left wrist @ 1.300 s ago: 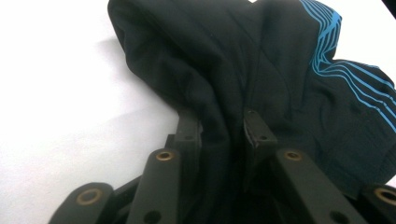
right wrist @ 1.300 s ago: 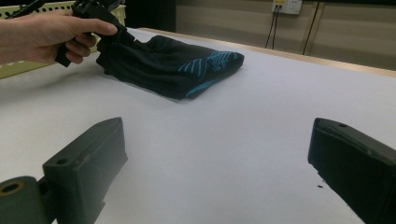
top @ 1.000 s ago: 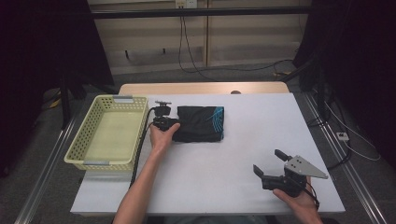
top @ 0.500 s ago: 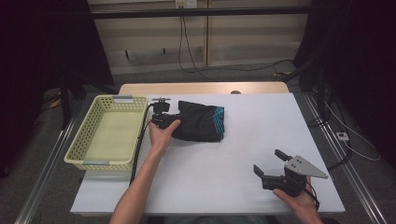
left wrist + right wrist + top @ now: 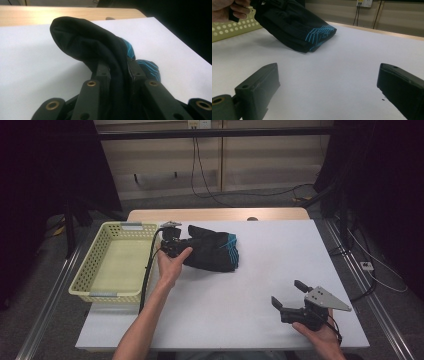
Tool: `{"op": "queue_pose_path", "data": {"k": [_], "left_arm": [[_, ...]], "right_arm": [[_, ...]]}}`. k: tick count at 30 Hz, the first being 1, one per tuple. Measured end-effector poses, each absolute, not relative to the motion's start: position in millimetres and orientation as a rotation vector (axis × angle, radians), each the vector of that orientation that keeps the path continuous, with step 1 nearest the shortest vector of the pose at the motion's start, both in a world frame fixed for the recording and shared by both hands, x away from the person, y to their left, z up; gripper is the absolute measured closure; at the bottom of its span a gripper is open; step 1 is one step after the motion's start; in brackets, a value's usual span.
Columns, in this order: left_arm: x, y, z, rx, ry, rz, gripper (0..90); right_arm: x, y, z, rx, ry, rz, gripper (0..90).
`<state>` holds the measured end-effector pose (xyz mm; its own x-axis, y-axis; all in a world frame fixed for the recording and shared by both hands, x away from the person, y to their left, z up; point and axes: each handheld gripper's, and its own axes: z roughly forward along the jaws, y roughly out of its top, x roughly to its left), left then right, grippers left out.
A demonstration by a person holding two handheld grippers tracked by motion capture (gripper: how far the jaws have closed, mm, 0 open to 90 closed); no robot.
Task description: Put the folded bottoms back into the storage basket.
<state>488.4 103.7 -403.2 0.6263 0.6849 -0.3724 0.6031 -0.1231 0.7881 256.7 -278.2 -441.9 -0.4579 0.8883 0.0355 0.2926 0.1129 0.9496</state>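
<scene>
Because the white worktop is broad and bare, the folded black garment has room to sag and drag wherever it is not held. It lies near the worktop's far left, just beside the yellow basket, with its left end raised off the surface and its right end, marked with turquoise stripes, resting on the cloth-covered top. It looks light, soft and limp, so it will likely droop and may unfold if taken by a single layer; the thick folded edge seems the safest place to grip, pinching all layers together. The left gripper is clamped on that bunched edge, black cloth squeezed between its jaws in the left gripper view. The right gripper rests near the front right, jaws spread wide and holding nothing, well apart from the garment.
</scene>
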Motion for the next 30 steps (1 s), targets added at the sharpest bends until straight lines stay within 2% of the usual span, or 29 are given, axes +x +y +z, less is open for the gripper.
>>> {"op": "queue_pose_path", "data": {"k": [30], "left_arm": [[464,100,-357,1.843,0.892,0.239,76.0]], "right_arm": [[256,-278,-441,1.142,1.828,1.356,4.0]]}}
